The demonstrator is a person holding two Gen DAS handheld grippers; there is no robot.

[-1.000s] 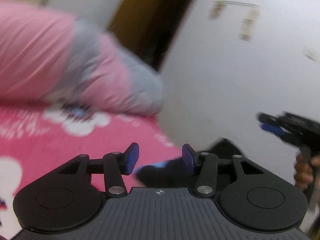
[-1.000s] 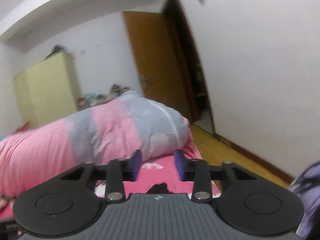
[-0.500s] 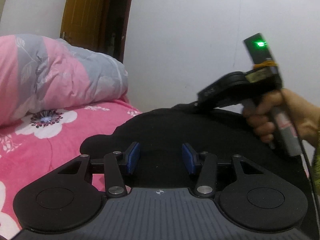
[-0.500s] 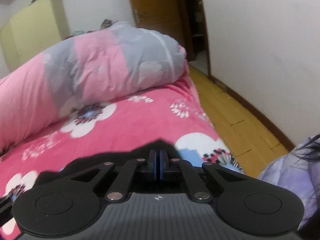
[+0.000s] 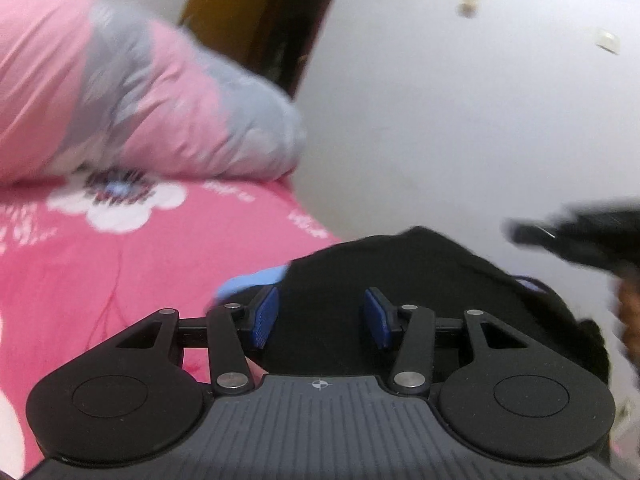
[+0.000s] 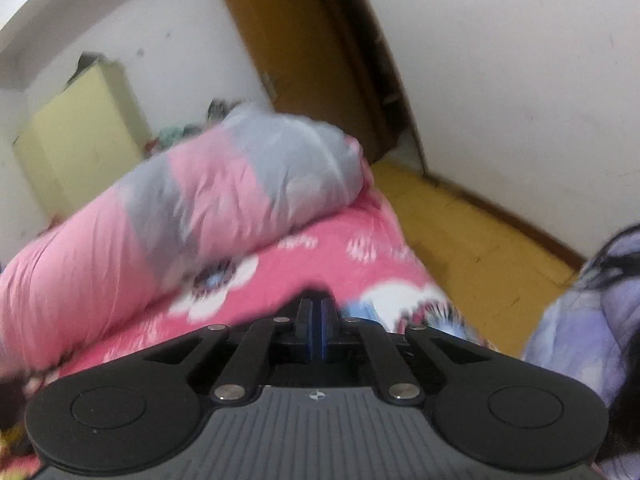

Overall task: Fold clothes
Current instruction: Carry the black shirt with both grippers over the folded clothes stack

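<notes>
Black cloth, the garment [image 5: 400,280], lies on the pink flowered bedsheet [image 5: 120,272] near the bed's edge, spread out in front of the left gripper [image 5: 321,317]. That gripper's blue pads [image 5: 264,316] stand apart, with the dark fabric seen through the gap between them; the pads press on nothing. A small patch of light blue shows at the garment's left edge, just beyond the left pad.

At the right of the left wrist view the right gripper [image 5: 580,236] appears as a dark, blurred shape above the garment's far side, with part of the person's hand [image 5: 628,320] below it. In its own view the right gripper [image 6: 316,332] has its pads pressed together; a dark peak of something sits just past the tips, possibly a pinch of the black cloth, but the blur does not let me tell.

A rolled pink and grey quilt [image 6: 224,208] rests on the sheet further back. Behind it stand a pale yellow wardrobe [image 6: 80,136] and a brown wooden door [image 6: 304,52], with yellow wood flooring [image 6: 460,232] beside the bed.
</notes>
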